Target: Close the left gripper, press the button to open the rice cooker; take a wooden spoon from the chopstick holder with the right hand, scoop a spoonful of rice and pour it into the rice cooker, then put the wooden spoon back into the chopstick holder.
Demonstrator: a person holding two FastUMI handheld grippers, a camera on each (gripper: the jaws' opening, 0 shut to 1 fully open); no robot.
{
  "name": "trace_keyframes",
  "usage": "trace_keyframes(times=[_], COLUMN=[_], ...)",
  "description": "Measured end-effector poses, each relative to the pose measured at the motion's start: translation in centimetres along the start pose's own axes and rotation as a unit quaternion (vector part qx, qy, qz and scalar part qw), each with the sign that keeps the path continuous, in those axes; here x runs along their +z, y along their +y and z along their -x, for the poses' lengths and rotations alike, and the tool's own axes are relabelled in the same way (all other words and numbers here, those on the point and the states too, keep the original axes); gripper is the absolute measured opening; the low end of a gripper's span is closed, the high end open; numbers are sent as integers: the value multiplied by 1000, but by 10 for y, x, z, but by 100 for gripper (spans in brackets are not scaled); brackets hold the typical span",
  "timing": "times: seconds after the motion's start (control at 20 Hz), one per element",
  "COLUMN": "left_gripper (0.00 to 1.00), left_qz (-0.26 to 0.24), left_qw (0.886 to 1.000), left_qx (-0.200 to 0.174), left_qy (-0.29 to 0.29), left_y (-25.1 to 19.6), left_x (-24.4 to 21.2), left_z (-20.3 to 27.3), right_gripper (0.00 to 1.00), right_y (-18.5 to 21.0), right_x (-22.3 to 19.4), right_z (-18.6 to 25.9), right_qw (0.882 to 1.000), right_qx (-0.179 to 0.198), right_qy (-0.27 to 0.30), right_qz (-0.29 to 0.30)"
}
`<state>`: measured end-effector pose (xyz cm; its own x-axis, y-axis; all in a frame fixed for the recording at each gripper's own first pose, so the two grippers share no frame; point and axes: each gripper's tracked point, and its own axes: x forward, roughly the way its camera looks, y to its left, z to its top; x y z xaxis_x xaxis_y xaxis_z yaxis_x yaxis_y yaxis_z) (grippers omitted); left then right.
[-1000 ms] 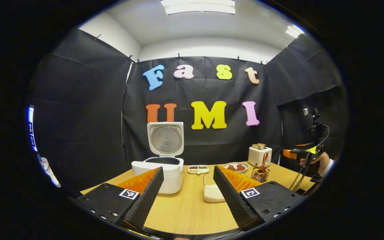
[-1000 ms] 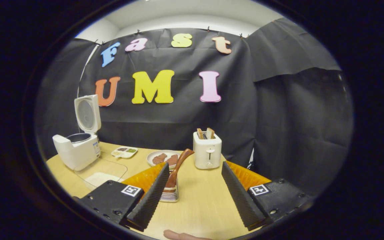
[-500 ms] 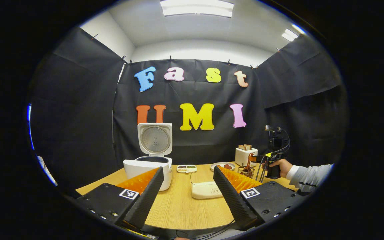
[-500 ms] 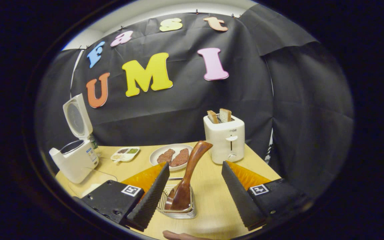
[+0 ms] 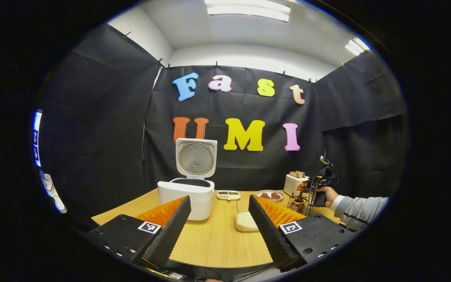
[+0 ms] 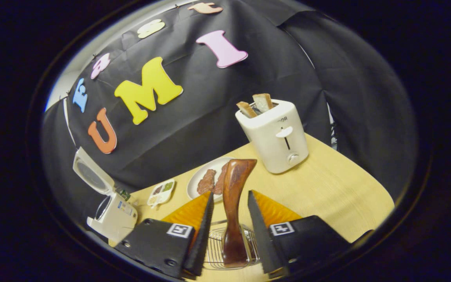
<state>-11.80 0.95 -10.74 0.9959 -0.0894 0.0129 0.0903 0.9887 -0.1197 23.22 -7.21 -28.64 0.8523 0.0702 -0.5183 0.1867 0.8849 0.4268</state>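
The white rice cooker [image 5: 186, 196] stands at the table's left with its lid [image 5: 196, 158] raised upright. My left gripper [image 5: 219, 217] hovers open over the near table edge, nothing between its fingers. A white rice container [image 5: 245, 221] lies just past it. In the right gripper view, the brown wooden spoon [image 6: 233, 203] stands handle-up in the wire chopstick holder [image 6: 215, 250]. My right gripper [image 6: 230, 192] straddles the handle with its jaws narrowed, and a thin gap still shows on each side. The rice cooker [image 6: 112, 213] is at far left there.
A white toaster [image 6: 274, 135] with two bread slices stands behind the holder. A plate of meat [image 6: 206, 182] and a small divided dish [image 6: 162, 192] lie near the back wall. In the left gripper view a hand in a grey sleeve [image 5: 356, 207] holds the other gripper.
My right gripper has tilted and come down over the holder, its jaws narrowing from wide open to close around the spoon handle. My left gripper has shifted slightly and stays open.
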Motion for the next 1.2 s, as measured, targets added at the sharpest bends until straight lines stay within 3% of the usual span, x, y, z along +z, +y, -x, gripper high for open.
trace_keyframes(times=[0.05, 0.15, 0.4, 0.85, 1.0, 1.05, 1.1, 1.2], left_gripper=[94, 94, 94, 94, 94, 94, 94, 94], left_qz=[2, 4, -6, -2, -6, -10, -13, -24], left_qw=[1000, 1000, 1000, 1000, 1000, 1000, 1000, 999], left_qx=[-2, -4, -22, -29, -16, -12, -11, -13], left_qy=[1, -1, -7, 6, 20, 22, 24, 27], left_y=[1, 2, -8, -4, 4, 5, 3, -4], left_x=[0, 3, 6, 4, -2, -2, -3, -4], left_z=[-1, 1, 4, 7, 6, 7, 6, 6], right_gripper=[34, 22, 20, 20, 20, 15, 20, 20], right_y=[1, 8, 24, 92, 131, 145, 160, 188], right_x=[-1, 2, 27, 68, 62, 58, 51, 37], right_z=[-4, 8, 43, 116, 134, 138, 141, 146], right_qw=[1000, 1000, 996, 975, 963, 959, 955, 945], right_qx=[1, 2, 1, 3, 22, 31, 38, 53], right_qy=[5, 0, -65, -164, -189, -194, -199, -209], right_qz=[0, 3, 68, 152, 189, 203, 218, 246])
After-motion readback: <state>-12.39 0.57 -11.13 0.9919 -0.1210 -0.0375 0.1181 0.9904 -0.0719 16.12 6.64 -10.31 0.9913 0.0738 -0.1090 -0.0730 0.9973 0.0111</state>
